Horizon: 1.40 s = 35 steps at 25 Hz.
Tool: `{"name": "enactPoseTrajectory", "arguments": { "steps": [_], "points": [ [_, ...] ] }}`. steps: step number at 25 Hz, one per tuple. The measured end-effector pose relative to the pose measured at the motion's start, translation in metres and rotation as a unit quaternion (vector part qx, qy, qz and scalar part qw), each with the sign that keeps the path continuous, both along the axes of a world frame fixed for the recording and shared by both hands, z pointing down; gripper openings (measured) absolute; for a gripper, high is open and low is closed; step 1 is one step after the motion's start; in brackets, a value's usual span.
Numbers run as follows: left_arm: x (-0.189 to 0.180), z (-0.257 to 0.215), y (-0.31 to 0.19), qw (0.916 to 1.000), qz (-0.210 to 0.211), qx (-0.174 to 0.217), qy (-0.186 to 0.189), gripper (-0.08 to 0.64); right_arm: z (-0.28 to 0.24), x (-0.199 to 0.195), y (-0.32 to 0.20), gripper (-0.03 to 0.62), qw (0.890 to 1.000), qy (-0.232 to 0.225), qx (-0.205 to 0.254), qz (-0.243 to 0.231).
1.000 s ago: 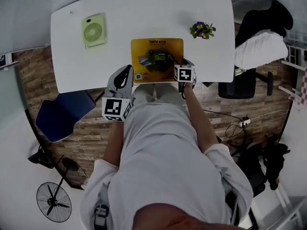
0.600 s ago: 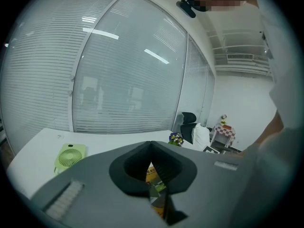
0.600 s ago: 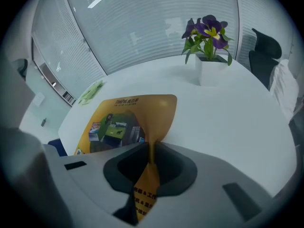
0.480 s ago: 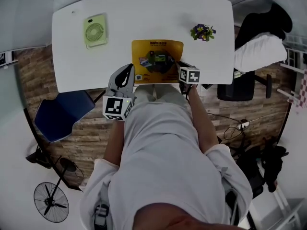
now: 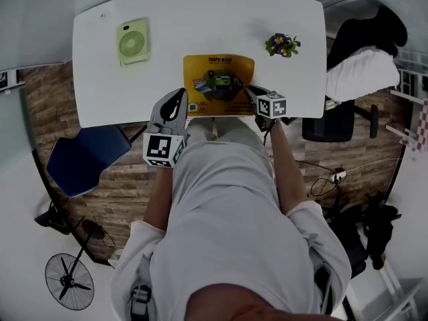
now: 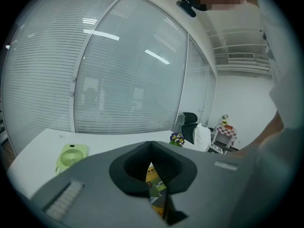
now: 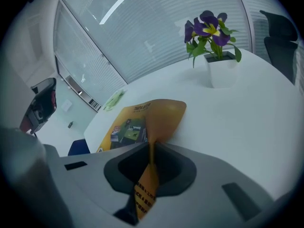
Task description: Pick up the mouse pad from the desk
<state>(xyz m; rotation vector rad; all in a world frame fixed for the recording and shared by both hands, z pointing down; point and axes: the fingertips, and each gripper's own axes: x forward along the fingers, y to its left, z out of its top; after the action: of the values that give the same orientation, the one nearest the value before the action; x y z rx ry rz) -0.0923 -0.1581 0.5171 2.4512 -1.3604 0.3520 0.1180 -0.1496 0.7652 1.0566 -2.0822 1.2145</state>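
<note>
The white surface (image 5: 200, 19) runs ahead of both grippers, and most of it is bare, so nothing crowds the lift.

The yellow mouse pad (image 5: 217, 85) lies near its front edge, ahead and to the left of the right gripper (image 5: 253, 93) and ahead and to the right of the left gripper (image 5: 178, 99). Most of the pad is flat on the surface. Only the corner nearest the right gripper is raised, and it curls up in a fold just beyond the jaws. A thin flat sheet has no side to grab, which is likely why it is taken at a corner by the edge of the surface.

The green fan (image 5: 132, 41) sits well ahead and to the left of the left gripper. The potted flower (image 5: 282, 43) stands ahead and slightly right of the right gripper. Both are apart from the pad and out of its way.

The right gripper tilts down at the pad's corner. Its jaws have just been closing, and they now pinch the yellow sheet, which runs up between them.

The left gripper hangs off the front edge of the surface, beside the pad's near left corner. Its jaws are pressed together on nothing, and the pad shows only through the slit below the tips. It looks idle, perhaps ready to steady the pad's free side.
</note>
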Motion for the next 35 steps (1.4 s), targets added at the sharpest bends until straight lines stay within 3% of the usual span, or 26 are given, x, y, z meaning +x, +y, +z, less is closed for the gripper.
{"name": "enactPoseTrajectory", "arguments": {
  "steps": [9, 16, 29, 35],
  "points": [
    [0.007, -0.007, 0.004, 0.9999, 0.006, 0.011, 0.001, -0.006, -0.027, -0.007, 0.003, 0.041, 0.996, -0.064, 0.062, -0.019],
    [0.011, -0.013, 0.009, 0.9998, 0.006, 0.019, 0.0, -0.006, -0.057, -0.014, 0.001, 0.04, 0.985, -0.126, 0.116, -0.019],
    [0.015, -0.05, 0.009, 0.998, -0.002, 0.063, -0.003, -0.006, -0.153, -0.044, -0.006, 0.038, 0.95, -0.199, 0.231, -0.061],
    [0.02, -0.077, 0.003, 0.9958, -0.01, 0.088, 0.024, -0.006, -0.215, -0.048, -0.017, 0.038, 0.928, -0.204, 0.302, -0.081]
  ]
}}
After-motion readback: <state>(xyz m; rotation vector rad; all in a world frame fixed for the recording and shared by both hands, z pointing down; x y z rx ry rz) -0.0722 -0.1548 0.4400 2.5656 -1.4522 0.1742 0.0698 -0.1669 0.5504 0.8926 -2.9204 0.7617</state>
